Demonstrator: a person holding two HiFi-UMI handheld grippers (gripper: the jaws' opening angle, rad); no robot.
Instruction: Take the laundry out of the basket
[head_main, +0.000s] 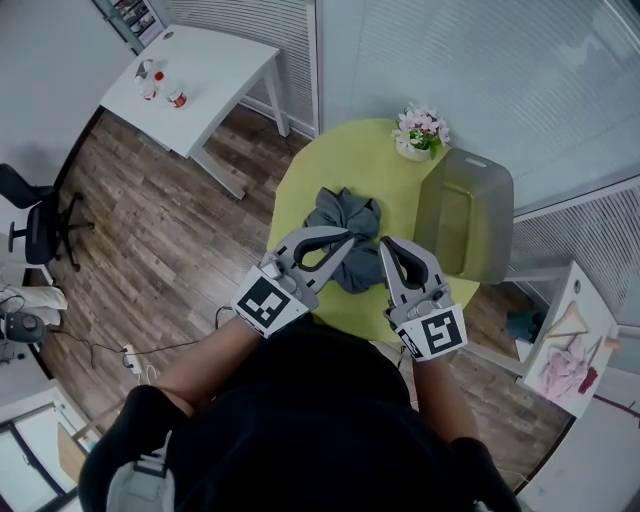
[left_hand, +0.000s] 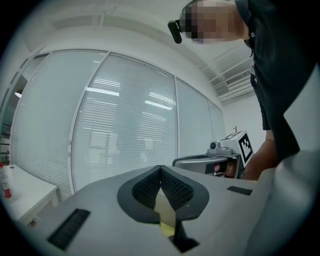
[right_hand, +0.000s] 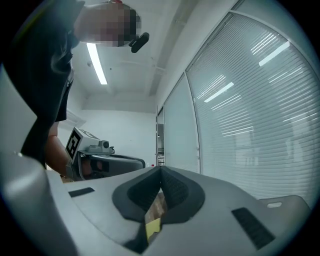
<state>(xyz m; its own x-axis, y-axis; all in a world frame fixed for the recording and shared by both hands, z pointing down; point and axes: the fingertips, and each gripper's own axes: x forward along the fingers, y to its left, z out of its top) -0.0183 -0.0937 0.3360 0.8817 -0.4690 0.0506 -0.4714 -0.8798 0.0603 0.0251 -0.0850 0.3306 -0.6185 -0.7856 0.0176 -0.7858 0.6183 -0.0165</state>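
Table (head_main: 330, 150) below me. Basket (head_main: 482, 205) at 3 o'clock from laundry (head_main: 345, 212). Laundry heaped on table, outside basket. My left gripper (head_main: 351, 237) and right gripper (head_main: 384, 243) level, tips converging over laundry's near edge. Both jaw pairs pressed together, pinching nothing.

The round yellow-green table (head_main: 300, 190) carries crumpled grey laundry (head_main: 345, 212) just ahead of the tips of the left gripper (head_main: 351, 238) and right gripper (head_main: 384, 242). A basket (head_main: 470, 215) stands right of them, and potted flowers (head_main: 420, 132) farther ahead.
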